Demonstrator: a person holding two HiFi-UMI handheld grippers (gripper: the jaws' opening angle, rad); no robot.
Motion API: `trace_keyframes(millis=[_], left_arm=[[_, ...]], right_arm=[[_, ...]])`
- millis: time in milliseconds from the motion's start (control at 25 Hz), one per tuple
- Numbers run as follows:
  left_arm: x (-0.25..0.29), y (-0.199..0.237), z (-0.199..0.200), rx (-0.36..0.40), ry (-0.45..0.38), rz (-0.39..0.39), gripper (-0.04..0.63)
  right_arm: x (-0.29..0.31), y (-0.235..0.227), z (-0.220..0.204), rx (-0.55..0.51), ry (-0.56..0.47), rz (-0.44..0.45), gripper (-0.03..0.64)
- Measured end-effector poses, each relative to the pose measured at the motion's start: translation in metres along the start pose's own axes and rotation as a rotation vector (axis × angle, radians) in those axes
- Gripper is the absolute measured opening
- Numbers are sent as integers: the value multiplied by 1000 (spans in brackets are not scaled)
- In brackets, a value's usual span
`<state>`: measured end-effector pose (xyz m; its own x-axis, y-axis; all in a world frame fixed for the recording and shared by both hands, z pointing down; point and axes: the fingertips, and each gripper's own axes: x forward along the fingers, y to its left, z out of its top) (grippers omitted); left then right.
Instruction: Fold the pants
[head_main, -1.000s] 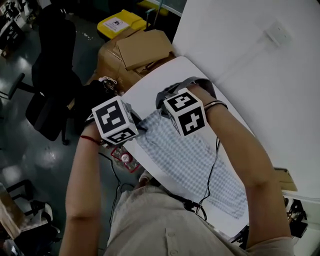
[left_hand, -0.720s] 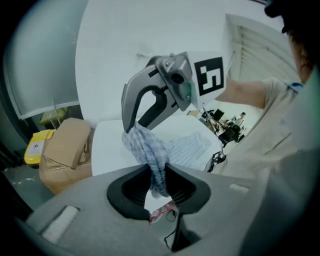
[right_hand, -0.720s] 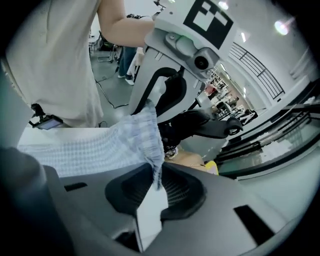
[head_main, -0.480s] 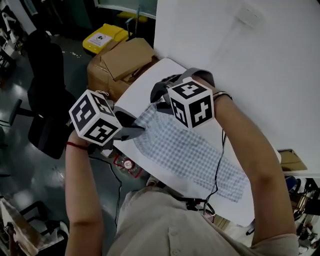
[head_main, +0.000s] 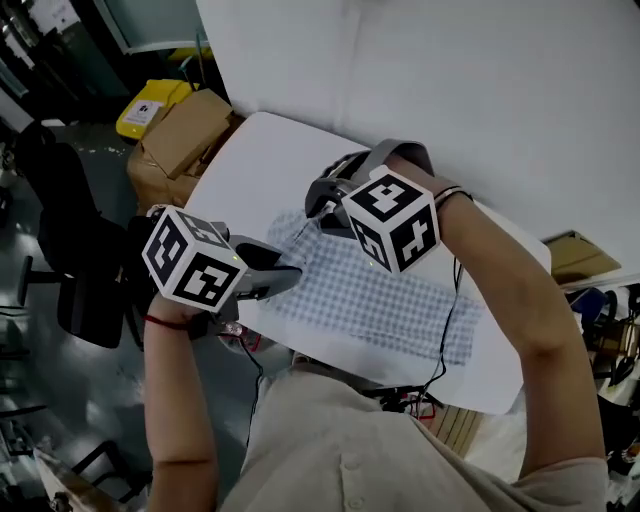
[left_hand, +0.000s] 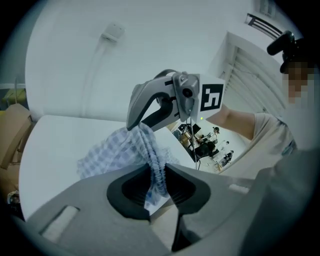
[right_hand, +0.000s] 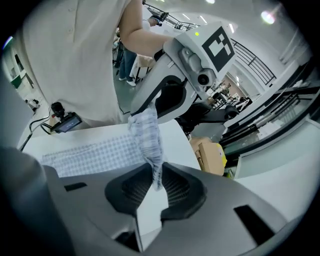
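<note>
The left gripper (left_hand: 156, 175) and right gripper (right_hand: 155, 176) both have their fingers closed on one lifted end of the pants (head_main: 390, 300), and the long rest lies across the table (head_main: 260, 150) toward the right.

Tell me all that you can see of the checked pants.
The pants are thin cloth in a small blue-and-white check, with a gathered waistband. They lie stretched along the white table; the waist end is raised, pinched at one corner by the left gripper and at the other by the right gripper.

Head view dim, murky at edges. Gripper views brighter — fisheye warp, black vignette, lamp (right_hand: 268, 17) glare; pants (left_hand: 110, 152) sharp, jaws soft.
</note>
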<state>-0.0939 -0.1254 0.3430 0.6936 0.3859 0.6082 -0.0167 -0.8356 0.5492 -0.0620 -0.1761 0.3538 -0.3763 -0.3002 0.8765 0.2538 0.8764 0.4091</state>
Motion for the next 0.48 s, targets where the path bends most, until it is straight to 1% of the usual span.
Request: trace_keyframes(millis=[120, 240, 480], left_arm=[[41, -33, 12, -5, 0, -25, 87], [70, -59, 23, -6, -3, -55, 87], [139, -113, 32, 19, 60, -110, 87]], right_arm=[[-26, 42, -19, 21, 5, -17, 69], [-47, 75, -33, 59, -4, -32, 69], [-81, 158, -61, 135, 8, -54, 69]])
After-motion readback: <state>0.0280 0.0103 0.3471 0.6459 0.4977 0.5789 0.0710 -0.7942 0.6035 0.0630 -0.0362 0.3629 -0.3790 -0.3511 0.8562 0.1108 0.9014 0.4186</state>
